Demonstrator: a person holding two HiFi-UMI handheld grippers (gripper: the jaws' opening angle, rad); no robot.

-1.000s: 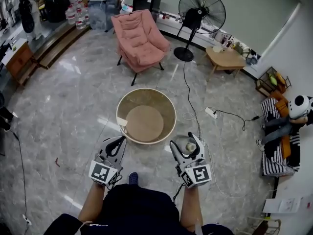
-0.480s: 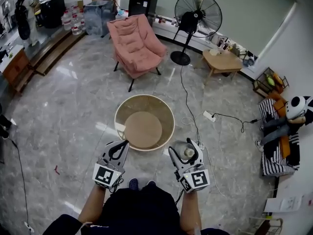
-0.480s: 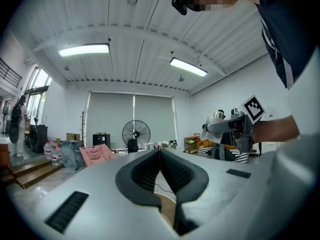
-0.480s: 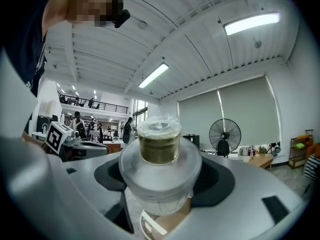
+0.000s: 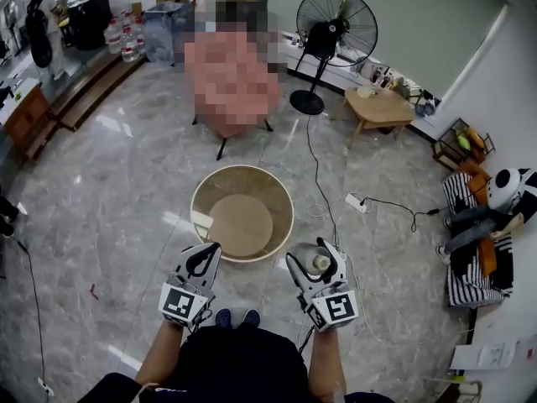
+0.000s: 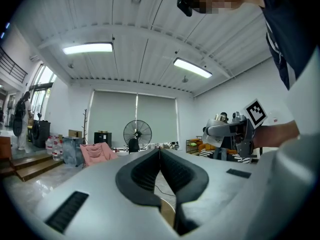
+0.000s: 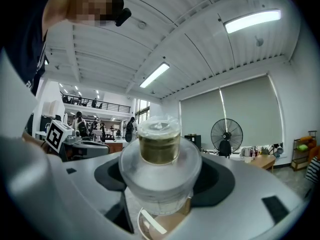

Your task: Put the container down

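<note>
My right gripper is shut on a clear plastic container with a round lid and a yellowish top; in the right gripper view the container fills the space between the jaws. My left gripper hangs level with it, shut, with nothing between its jaws; its closed jaws meet in the left gripper view. Both are held above the floor, just short of a round wooden table with a raised rim.
A pink armchair, a standing fan and a low wooden side table stand beyond. A cable and power strip lie on the marble floor right of the round table. My shoes show below.
The view has shifted slightly: the round table sits a little lower and nearer the grippers. Both grippers keep their places, and the right one still holds the container.
</note>
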